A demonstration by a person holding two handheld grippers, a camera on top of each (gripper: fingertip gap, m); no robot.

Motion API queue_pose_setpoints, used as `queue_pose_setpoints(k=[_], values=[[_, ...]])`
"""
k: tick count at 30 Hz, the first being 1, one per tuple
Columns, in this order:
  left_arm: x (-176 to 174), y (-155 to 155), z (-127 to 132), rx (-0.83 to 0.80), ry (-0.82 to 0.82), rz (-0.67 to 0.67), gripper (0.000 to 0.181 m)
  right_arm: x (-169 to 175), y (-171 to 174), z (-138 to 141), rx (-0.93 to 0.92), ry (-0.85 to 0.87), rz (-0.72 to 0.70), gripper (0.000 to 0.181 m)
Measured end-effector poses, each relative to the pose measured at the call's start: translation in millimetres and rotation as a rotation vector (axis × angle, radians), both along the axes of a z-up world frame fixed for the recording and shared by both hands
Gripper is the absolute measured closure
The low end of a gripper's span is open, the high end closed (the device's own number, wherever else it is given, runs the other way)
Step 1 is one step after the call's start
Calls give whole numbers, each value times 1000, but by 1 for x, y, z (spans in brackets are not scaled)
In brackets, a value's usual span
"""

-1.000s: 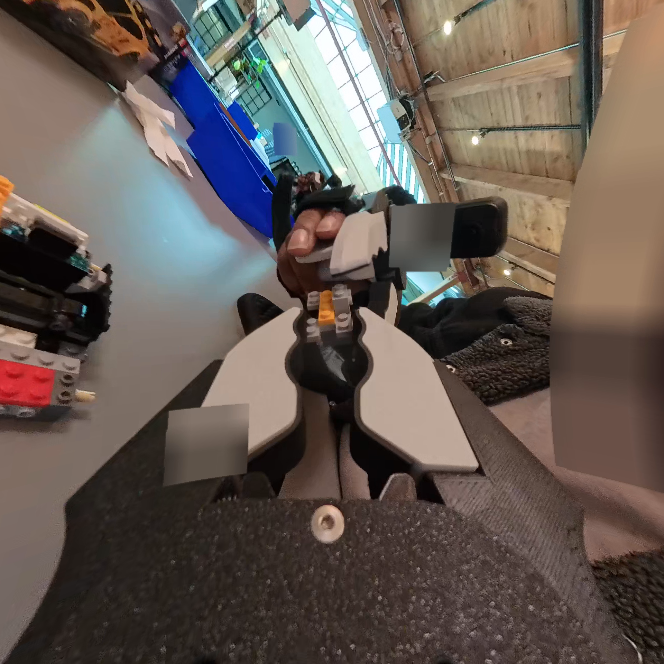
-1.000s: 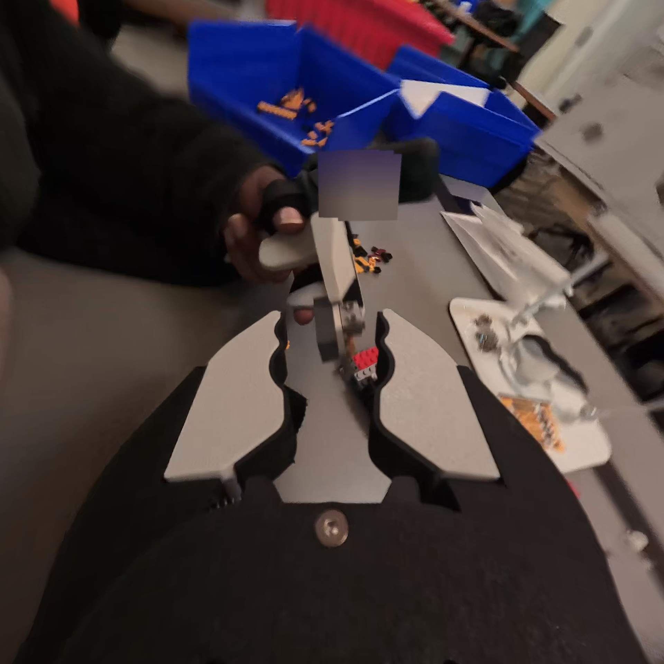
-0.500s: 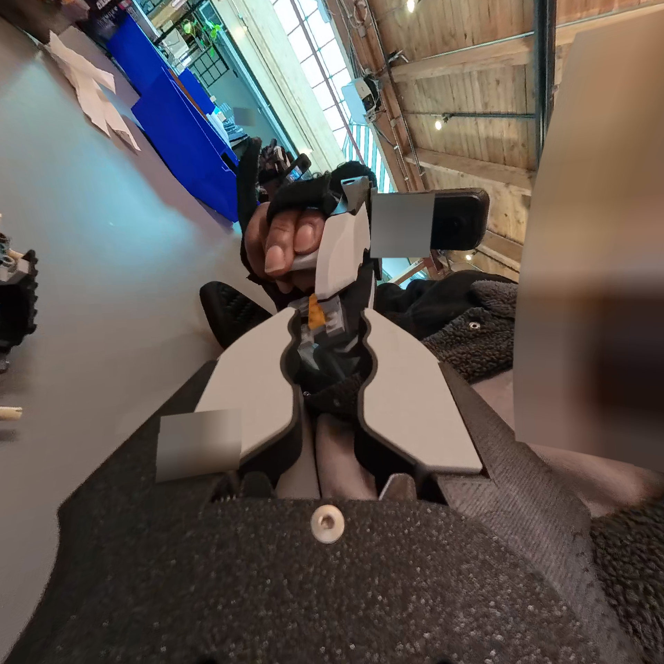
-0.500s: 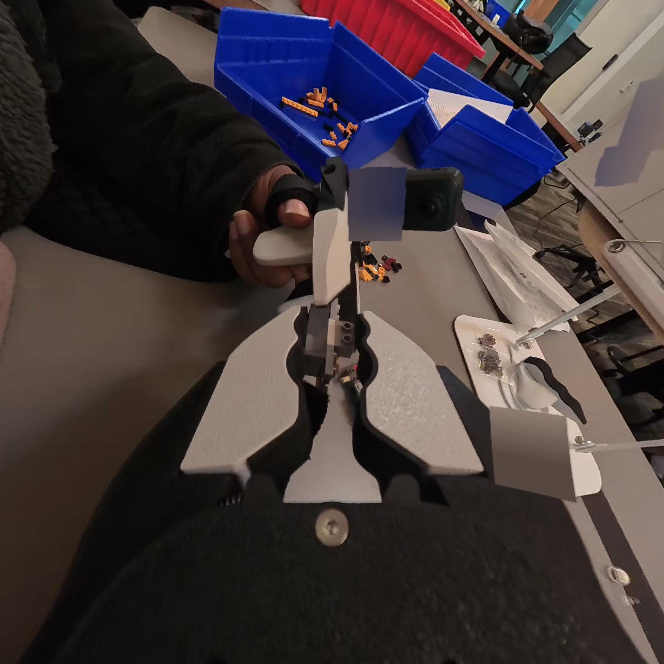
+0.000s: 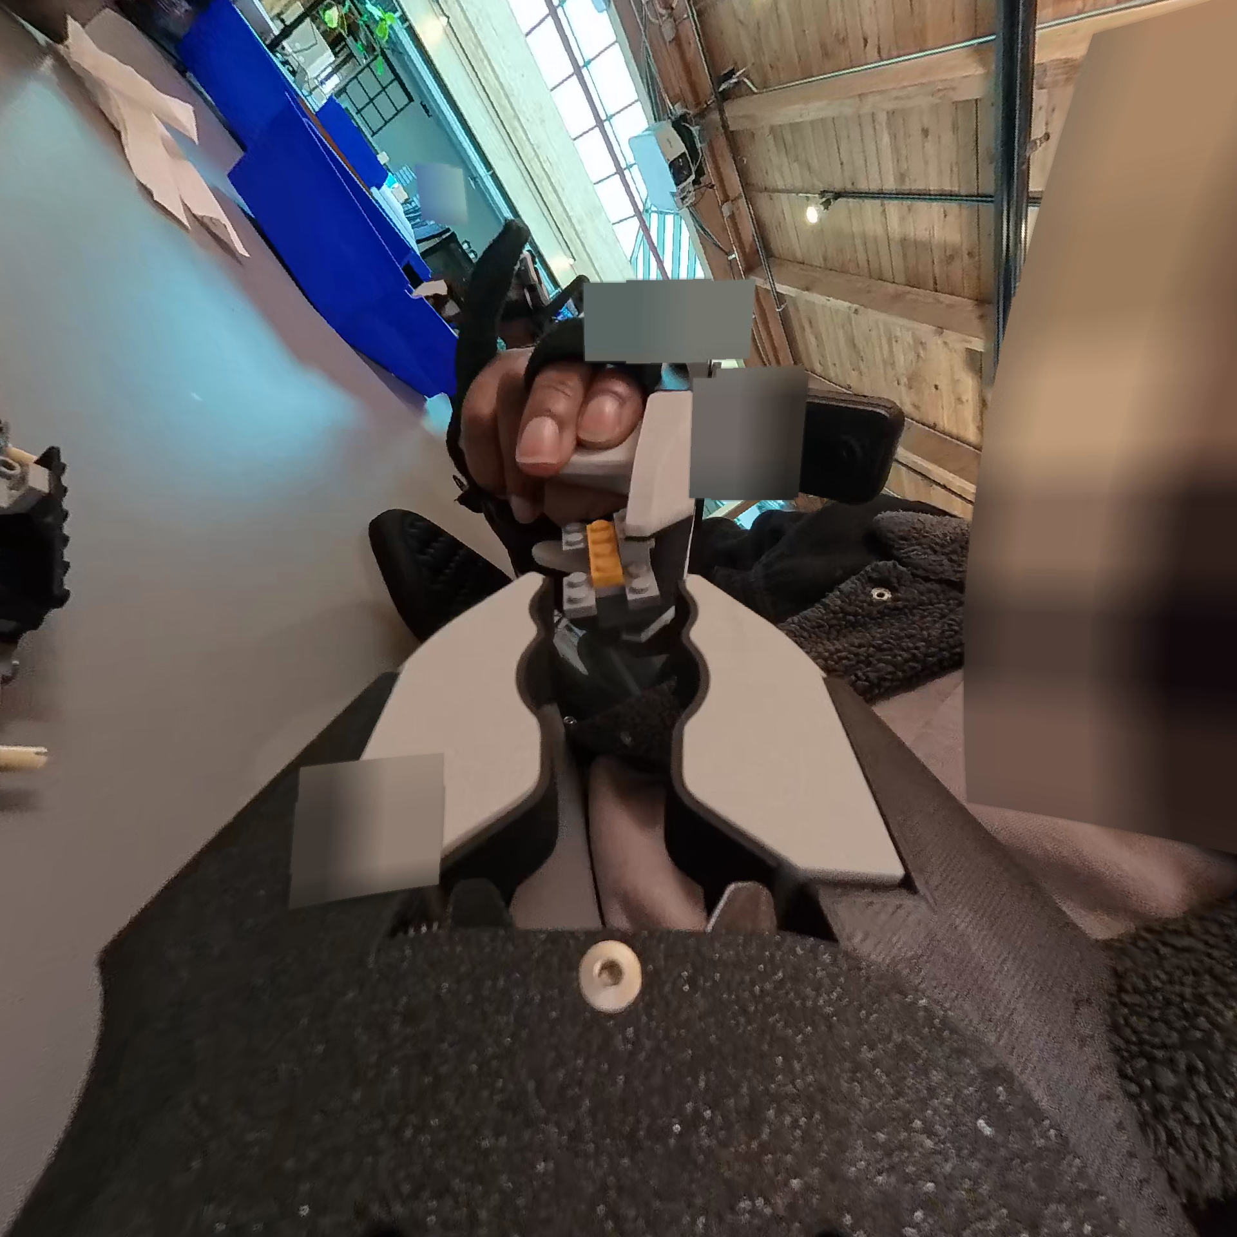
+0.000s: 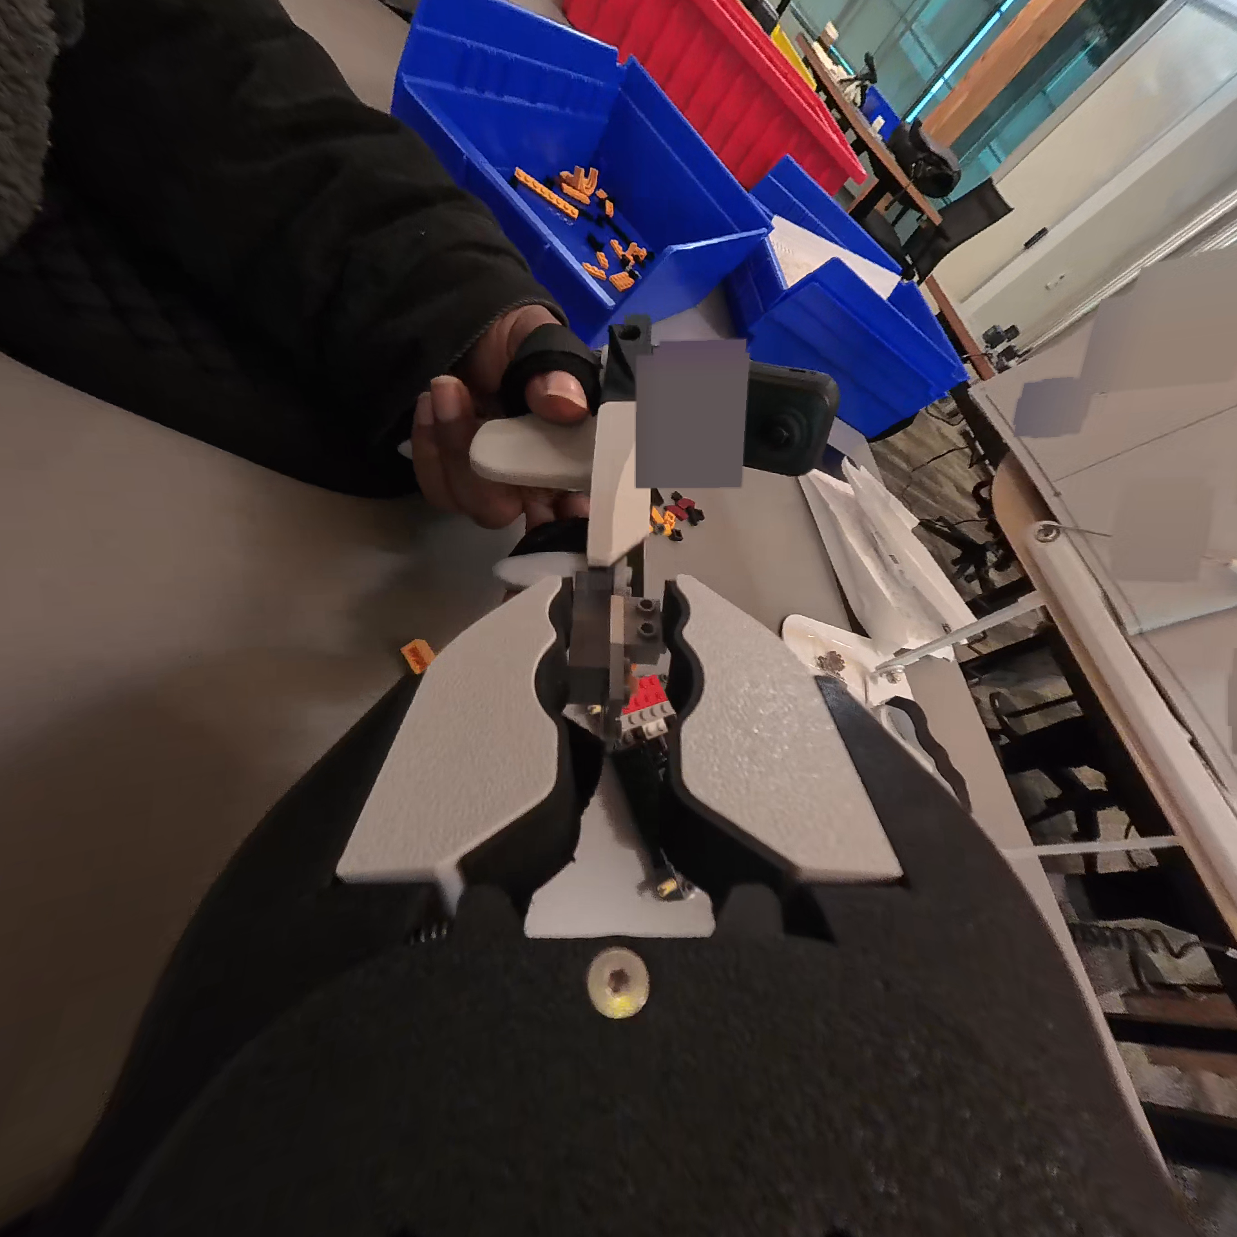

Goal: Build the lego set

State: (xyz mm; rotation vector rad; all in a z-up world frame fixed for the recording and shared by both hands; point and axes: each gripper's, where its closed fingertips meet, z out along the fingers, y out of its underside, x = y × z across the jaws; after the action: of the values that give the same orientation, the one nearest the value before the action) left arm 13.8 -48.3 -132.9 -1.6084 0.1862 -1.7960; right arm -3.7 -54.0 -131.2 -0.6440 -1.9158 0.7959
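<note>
Now both grippers meet above a grey table (image 6: 167,602): the left gripper (image 5: 606,596) pinches a small grey-and-orange lego piece (image 5: 606,569), and the right gripper (image 6: 612,629) closes on the same piece (image 6: 622,629) from the other side. Only the left view shows the wooden ceiling (image 5: 870,167) and a black lego model (image 5: 30,535) at the edge. Only the right view shows blue bins (image 6: 569,134) with orange parts, a loose orange brick (image 6: 416,654), a red bin (image 6: 723,80) and a white tray (image 6: 823,642).
</note>
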Motion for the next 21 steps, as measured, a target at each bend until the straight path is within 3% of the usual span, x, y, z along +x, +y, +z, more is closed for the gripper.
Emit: queue_pose_setpoints(k=[8, 21], values=[[7, -6, -1, 41, 48, -29, 153, 4, -1, 2, -21, 18, 2, 155], [0, 2, -1, 39, 88, 50, 157, -1, 11, 0, -36, 49, -76, 154]])
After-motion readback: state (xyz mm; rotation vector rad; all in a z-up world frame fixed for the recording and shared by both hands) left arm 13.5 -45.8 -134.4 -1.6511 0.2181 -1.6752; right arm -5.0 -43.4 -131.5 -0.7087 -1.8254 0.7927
